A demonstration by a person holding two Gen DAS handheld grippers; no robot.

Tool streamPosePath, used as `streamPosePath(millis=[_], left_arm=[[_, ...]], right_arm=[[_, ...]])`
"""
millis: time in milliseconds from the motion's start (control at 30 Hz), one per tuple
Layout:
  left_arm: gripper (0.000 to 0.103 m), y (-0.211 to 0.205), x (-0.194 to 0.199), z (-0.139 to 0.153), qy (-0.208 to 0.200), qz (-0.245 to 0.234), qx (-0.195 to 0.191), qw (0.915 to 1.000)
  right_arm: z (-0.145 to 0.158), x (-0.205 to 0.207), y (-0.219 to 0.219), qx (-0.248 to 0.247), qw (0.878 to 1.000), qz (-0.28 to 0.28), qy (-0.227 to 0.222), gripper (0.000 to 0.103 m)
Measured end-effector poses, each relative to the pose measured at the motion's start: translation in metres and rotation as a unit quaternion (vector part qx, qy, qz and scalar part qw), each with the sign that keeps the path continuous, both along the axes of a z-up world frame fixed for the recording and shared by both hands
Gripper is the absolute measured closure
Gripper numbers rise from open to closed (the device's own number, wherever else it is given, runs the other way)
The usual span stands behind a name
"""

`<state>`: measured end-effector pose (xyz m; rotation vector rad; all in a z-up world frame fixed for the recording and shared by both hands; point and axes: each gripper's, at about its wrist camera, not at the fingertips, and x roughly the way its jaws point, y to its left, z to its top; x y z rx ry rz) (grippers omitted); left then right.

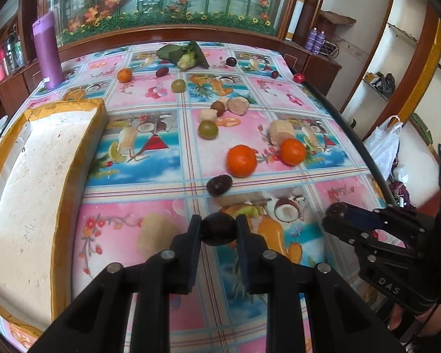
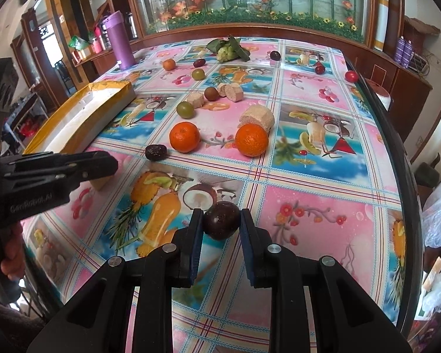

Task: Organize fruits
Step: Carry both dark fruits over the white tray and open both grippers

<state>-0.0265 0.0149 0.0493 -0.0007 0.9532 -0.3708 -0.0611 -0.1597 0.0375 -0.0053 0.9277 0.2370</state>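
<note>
My left gripper is shut on a small dark round fruit, held just above the fruit-print tablecloth. My right gripper is shut on a dark purple round fruit; in the left wrist view the right gripper sits at the right edge with that fruit at its tip. Ahead lie a wrinkled dark fruit, two oranges, green fruits and beige cake pieces. In the right wrist view the left gripper hides its fruit.
A white foam tray with yellow-taped rims lies along the table's left side. A purple flask stands at the far left corner, a leafy custard apple at the back. Small red fruits sit near the right table edge.
</note>
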Motion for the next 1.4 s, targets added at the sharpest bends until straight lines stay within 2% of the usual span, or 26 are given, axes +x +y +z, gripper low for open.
streamPosePath(millis=[300, 400, 700, 933, 1100, 1400], left_arm=[[0.078, 0.031, -0.005, 0.018, -0.020, 0.019, -0.019, 0.9994], [0.078, 0.045, -0.006, 0.023, -0.031, 0.030, -0.013, 0.9990], [0.078, 0.112, -0.005, 0.027, -0.040, 0.094, -0.012, 0.9947], [0.078, 0.175, -0.003, 0.014, -0.024, 0.159, -0.003, 0.9869], [0.078, 0.212, 0.000, -0.001, -0.004, 0.194, 0.007, 0.9809], [0.078, 0.240, 0.007, -0.021, 0.019, 0.215, 0.000, 0.9764]], right_arm=[[0.016, 0.003, 0.029, -0.010, 1.000, 0.014, -0.017, 0.079], [0.023, 0.008, 0.045, -0.007, 0.999, 0.024, -0.023, 0.079], [0.033, 0.026, 0.109, -0.001, 0.996, 0.083, -0.023, 0.079], [0.042, 0.045, 0.170, 0.011, 0.990, 0.142, -0.025, 0.079], [0.039, 0.055, 0.218, 0.001, 0.981, 0.192, -0.021, 0.079], [0.013, 0.069, 0.277, -0.005, 0.970, 0.243, 0.012, 0.079]])
